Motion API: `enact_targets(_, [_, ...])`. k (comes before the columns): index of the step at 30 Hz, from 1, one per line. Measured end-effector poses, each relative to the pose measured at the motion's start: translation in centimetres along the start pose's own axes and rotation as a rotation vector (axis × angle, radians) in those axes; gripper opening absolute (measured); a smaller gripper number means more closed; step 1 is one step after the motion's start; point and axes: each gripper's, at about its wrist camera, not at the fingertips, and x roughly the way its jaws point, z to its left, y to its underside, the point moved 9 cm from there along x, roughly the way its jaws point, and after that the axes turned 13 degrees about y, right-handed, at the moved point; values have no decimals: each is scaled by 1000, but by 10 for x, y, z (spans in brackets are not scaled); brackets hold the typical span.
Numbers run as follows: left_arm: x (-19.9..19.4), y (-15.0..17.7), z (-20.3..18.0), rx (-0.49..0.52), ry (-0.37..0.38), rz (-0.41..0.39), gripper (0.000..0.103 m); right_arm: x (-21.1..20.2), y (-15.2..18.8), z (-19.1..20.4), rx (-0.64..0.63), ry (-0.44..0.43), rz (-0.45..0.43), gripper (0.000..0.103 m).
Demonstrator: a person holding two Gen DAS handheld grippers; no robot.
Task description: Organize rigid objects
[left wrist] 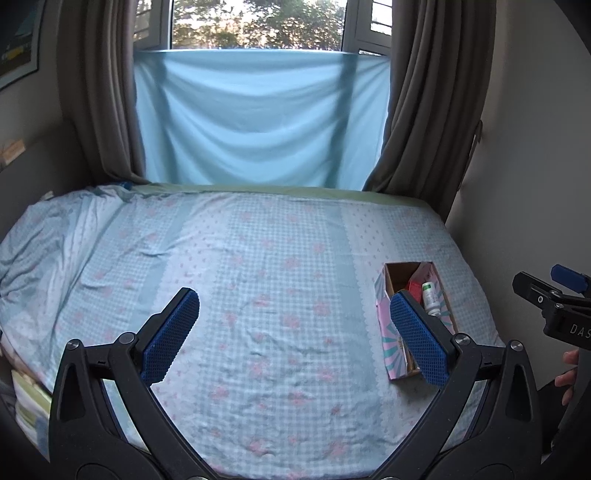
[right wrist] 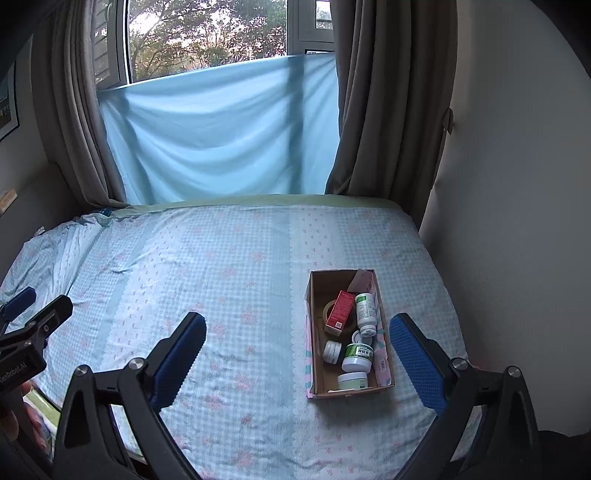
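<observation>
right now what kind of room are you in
Most likely a bedroom. A bed with a blue floral checked sheet fills the view, grey curtains frame a window behind it, and a cardboard box of small bottles and jars sits on the sheet.

Left wrist view: looks forward between its own spread tongs (left wrist: 295, 332) along the bed (left wrist: 258, 258) toward the window (left wrist: 258, 26), from above the near edge.
Right wrist view: same heading, from beside and to the right, with the cardboard box (right wrist: 312, 332) nearer the frame's middle and seen from above.
Cross-sighting: the right tongs (left wrist: 554, 291) show at the left view's right edge; the left tongs (right wrist: 33, 314) show at the right view's left edge.
Shared part: bed, box, blue sheet (left wrist: 258, 122), curtains (left wrist: 424, 110).
</observation>
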Motion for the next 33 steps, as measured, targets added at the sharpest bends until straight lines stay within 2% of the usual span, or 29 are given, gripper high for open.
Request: enact_targets(33, [10, -4, -23, 49, -5, -1, 103, 1, -4, -12, 18, -2, -10, 99])
